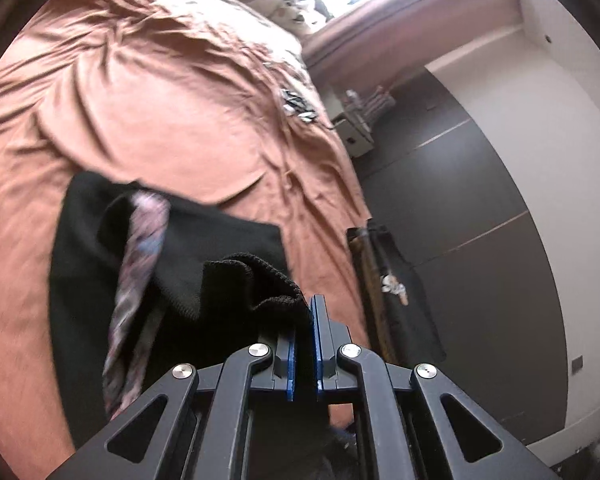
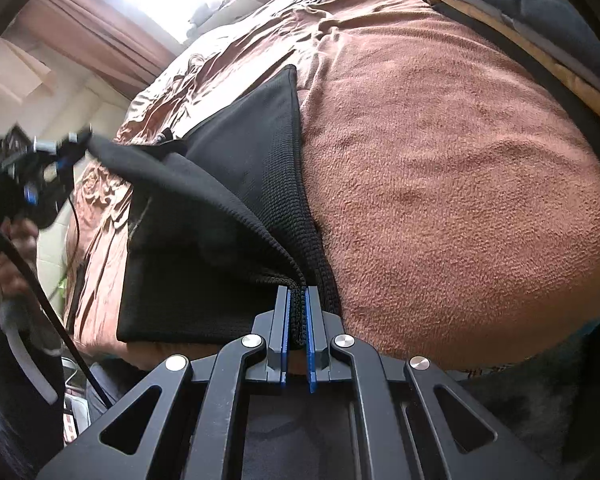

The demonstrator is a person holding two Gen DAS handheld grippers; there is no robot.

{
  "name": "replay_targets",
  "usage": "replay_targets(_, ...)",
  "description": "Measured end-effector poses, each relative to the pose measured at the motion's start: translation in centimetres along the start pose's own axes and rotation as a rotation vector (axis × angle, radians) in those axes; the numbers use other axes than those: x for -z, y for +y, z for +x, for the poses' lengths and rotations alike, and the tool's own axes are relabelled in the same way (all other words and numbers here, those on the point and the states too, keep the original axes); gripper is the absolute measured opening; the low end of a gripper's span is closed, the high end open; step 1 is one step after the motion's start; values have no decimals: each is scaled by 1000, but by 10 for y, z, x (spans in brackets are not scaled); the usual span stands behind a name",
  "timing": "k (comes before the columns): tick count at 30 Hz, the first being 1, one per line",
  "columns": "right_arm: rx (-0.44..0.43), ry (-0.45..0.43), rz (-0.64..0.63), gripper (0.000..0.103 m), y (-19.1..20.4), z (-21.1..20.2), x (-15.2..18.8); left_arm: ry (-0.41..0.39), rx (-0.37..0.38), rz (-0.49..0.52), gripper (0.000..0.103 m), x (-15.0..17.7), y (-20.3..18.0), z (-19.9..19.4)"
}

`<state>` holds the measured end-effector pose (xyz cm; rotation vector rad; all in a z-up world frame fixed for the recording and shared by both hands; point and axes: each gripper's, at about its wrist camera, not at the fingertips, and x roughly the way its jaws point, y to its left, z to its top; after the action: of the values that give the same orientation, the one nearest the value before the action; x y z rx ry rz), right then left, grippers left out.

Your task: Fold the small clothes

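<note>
Left gripper (image 1: 305, 312) and right gripper (image 2: 297, 296) each pinch the black garment (image 2: 244, 184); only the left view shows its patterned lining (image 1: 140, 256), left of centre

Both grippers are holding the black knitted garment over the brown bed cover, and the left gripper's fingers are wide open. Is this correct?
Not quite. In the left wrist view, the left gripper has its fingers shut on the black knitted garment, not wide open. The right gripper also grips it, over the brown bed cover.

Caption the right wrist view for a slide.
Both grippers, right and left, pinch a black garment over the rust bedspread.
</note>
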<state>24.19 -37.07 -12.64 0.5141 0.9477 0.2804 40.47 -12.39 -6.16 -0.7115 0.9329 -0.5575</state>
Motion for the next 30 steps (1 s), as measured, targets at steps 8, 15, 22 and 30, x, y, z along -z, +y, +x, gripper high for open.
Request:
replay_targets(8,-14,-3,20,3,-3,0,1,54,4,67,7,-31,-27,43)
replay_targets(15,-10,-11,26,3,-1,-3,4,116,-17,96,7,-52,-27,86)
replay_targets(22,-8,-15,20,3,0,-5,4,165,-44,103,7,-64,-19,131)
replay_targets(30,-2,-5,27,3,0,-1,2,226,-70,93,7,-68,-3,179)
